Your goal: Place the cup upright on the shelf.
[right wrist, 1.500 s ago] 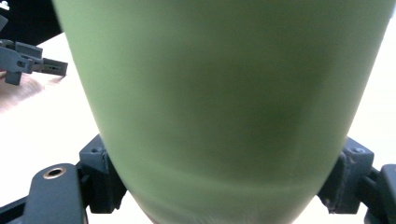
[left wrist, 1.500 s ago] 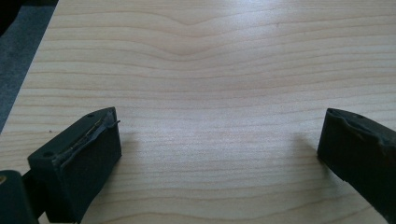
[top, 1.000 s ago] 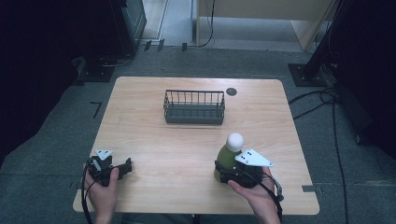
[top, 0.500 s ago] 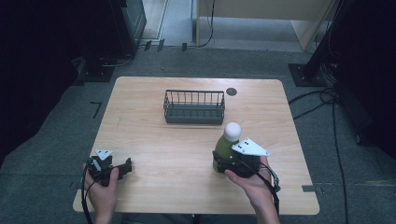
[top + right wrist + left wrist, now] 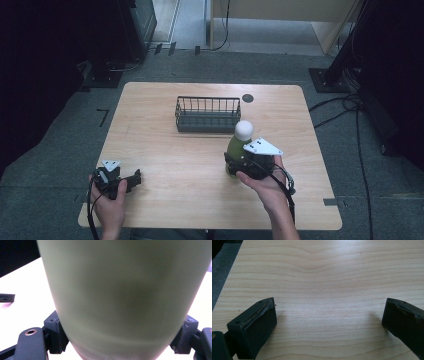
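Bare tabletop [image 5: 165, 150] mid-table, right gripper [image 5: 239, 161] jaws pinching green bottle [image 5: 236, 145] — left gripper [image 5: 131, 180] jaws spread, near front edge.

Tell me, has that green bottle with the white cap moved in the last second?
Yes. The green bottle, clamped in the right gripper, has shifted slightly leftward and toward the wire basket, which stayed put on the table.

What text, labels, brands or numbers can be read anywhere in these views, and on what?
None can be read.
The green bottle held in the right gripper shows a plain, blurred side, no label.
The wire basket, table and left gripper carry no lettering.
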### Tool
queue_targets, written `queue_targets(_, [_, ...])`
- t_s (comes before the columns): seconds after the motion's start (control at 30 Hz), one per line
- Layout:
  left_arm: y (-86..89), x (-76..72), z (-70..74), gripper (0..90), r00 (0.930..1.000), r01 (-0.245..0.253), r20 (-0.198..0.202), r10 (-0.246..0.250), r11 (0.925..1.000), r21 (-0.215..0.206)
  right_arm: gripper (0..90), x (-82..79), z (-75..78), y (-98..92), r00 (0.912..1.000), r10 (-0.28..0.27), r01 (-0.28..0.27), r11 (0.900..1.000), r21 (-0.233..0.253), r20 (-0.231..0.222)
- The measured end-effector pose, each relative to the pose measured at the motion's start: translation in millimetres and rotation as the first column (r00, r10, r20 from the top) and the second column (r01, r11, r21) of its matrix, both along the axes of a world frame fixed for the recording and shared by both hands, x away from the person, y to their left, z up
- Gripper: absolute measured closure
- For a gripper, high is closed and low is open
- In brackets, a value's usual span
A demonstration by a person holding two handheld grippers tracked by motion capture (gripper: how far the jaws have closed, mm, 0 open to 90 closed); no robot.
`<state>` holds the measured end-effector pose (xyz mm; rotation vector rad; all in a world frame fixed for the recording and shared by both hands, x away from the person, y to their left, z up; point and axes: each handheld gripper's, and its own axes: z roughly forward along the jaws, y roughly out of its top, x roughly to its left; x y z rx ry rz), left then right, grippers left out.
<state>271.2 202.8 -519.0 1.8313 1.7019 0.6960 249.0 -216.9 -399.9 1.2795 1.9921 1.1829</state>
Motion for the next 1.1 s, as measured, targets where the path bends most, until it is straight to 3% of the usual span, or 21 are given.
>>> queue_targets(1.1, [0.1,-0.1,0.2,0.0,1.0,0.003,-0.004,-0.003,1.0,0.001,20.1,45.5,29.1,17.7,0.9978,-0.032,0.033,0.999,-0.021,0.057])
